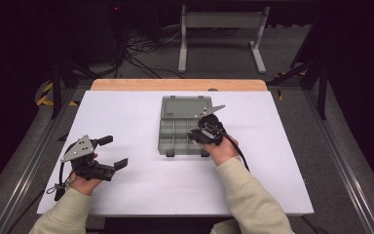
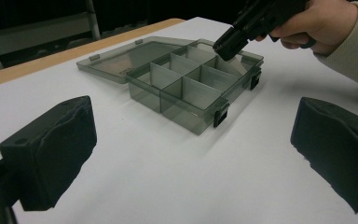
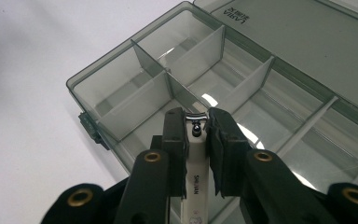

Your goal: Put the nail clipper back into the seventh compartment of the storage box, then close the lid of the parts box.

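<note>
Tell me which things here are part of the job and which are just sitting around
Part of the job:
- right gripper, shut on the nail clipper
- compartment box, lid open, gripper above it

Just there:
- left gripper, jaws open, off to the side
- white table
- metal frame on the floor behind

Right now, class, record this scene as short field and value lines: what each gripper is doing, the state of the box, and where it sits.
Right gripper: shut on a white nail clipper, held over the organizer box
Left gripper: open, holding nothing, apart from the box
Organizer box: grey, see-through, divided into compartments; those in view look empty
Lid: open, lying flat behind the box
Surface: white table
</note>
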